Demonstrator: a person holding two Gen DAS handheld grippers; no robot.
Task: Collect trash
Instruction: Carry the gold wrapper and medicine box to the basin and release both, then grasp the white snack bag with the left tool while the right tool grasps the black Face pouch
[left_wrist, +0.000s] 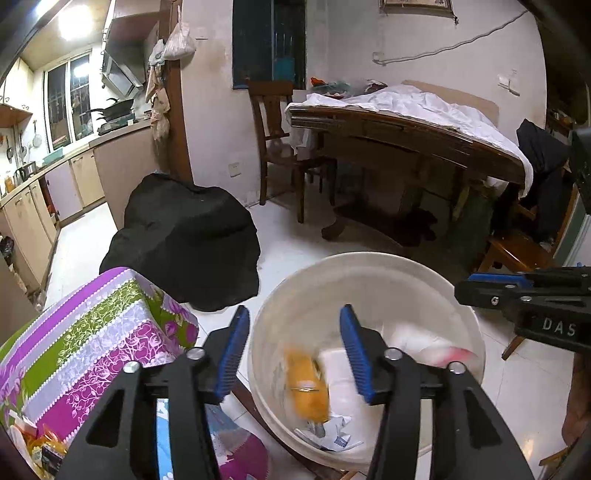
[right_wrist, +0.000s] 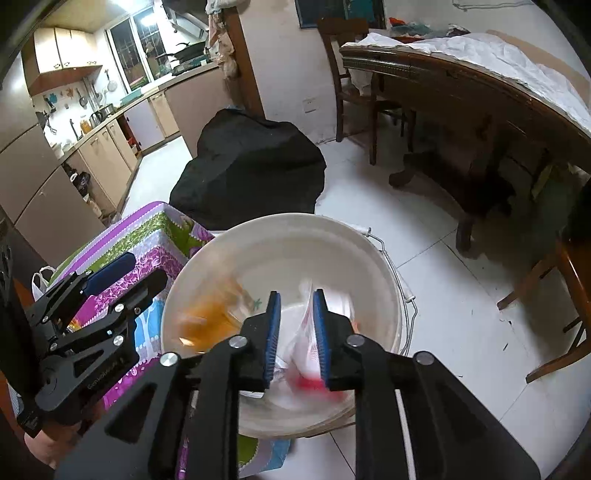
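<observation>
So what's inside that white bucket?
Inside the white bucket: a blurred orange packet, crumpled paper scraps, and a white-and-red plastic wrapper. The gripper fingers cover part of the bottom, so anything beneath stays unseen.

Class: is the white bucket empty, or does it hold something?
Not empty. The white bucket holds an orange wrapper, crumpled paper and a white bag.
</observation>
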